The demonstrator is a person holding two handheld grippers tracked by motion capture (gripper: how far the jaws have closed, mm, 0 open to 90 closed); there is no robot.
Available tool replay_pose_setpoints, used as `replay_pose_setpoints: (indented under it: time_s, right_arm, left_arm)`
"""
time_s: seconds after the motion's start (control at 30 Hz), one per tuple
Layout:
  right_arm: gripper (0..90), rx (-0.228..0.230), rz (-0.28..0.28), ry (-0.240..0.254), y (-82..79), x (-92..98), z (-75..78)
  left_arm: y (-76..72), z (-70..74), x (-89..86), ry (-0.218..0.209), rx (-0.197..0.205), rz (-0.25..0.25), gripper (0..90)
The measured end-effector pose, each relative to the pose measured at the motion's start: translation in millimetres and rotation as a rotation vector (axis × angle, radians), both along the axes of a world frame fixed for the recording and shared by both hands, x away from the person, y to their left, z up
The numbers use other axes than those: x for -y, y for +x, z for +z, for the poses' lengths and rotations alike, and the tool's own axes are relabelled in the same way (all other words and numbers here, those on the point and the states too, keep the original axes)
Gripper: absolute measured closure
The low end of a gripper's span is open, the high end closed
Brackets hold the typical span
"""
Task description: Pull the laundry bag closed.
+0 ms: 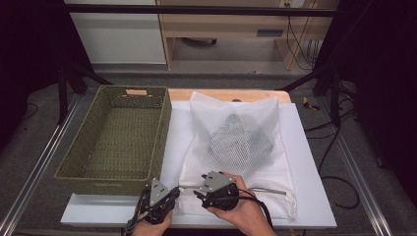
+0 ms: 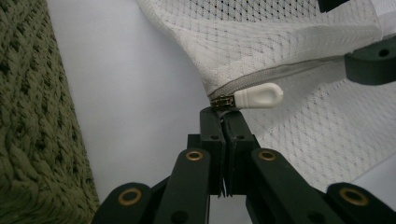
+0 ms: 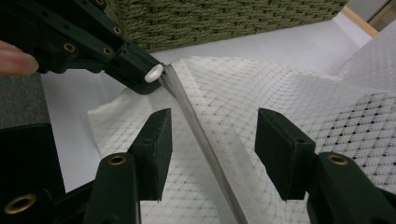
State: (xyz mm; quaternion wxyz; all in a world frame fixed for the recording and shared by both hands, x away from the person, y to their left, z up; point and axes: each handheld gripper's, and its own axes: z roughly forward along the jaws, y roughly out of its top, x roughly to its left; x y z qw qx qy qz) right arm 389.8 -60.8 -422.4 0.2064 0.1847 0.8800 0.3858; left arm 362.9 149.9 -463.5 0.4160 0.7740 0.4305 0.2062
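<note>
A white mesh laundry bag (image 1: 236, 147) lies on the white table (image 1: 305, 196) with dark clothing (image 1: 238, 137) inside it. Its zipper (image 3: 201, 135) runs along the near edge. My left gripper (image 2: 223, 116) is shut on the bag's near-left corner, right at the zipper's end. The brass slider and its white pull tab (image 2: 259, 96) sit just past the fingertips. My right gripper (image 3: 215, 121) is open, one jaw on each side of the zipper line and neither pressing on it, a short way along from the left gripper (image 3: 148, 78). In the high view both grippers (image 1: 178, 191) (image 1: 197, 191) meet at that corner.
A green woven basket (image 1: 103, 179) stands empty on the left, close beside the bag and my left gripper; its wall shows in the gripper views (image 2: 32, 116) (image 3: 224, 18). The table's front edge is just below the hands. Black frame posts and cables flank the table.
</note>
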Motion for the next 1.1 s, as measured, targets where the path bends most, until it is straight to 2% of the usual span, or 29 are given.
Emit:
replay_pose_setpoints:
  time_s: [0.23, 0.37, 0.53, 1.1]
  right_arm:
    - [43.0, 0.01, 0.014, -0.006, -0.7, -4.6, -0.2]
    - [46.5, 0.011, 0.022, -0.011, -1.8, -8.5, -0.7]
    - [55.1, 0.028, 0.043, -0.023, -3.9, -15.0, -3.2]
    - [63.2, 0.05, 0.081, -0.031, -7.1, -26.1, -4.9]
  left_arm:
    - [-0.7, -1.4, -1.3, 0.008, -0.003, -0.002, 88.4]
    - [-0.9, -0.7, -0.9, 0.005, 0.0, 0.0, 88.4]
    - [-0.6, 0.2, -1.4, 0.008, -0.002, -0.002, 88.4]
    - [-1.7, 0.8, -1.2, -0.005, 0.002, 0.001, 88.4]
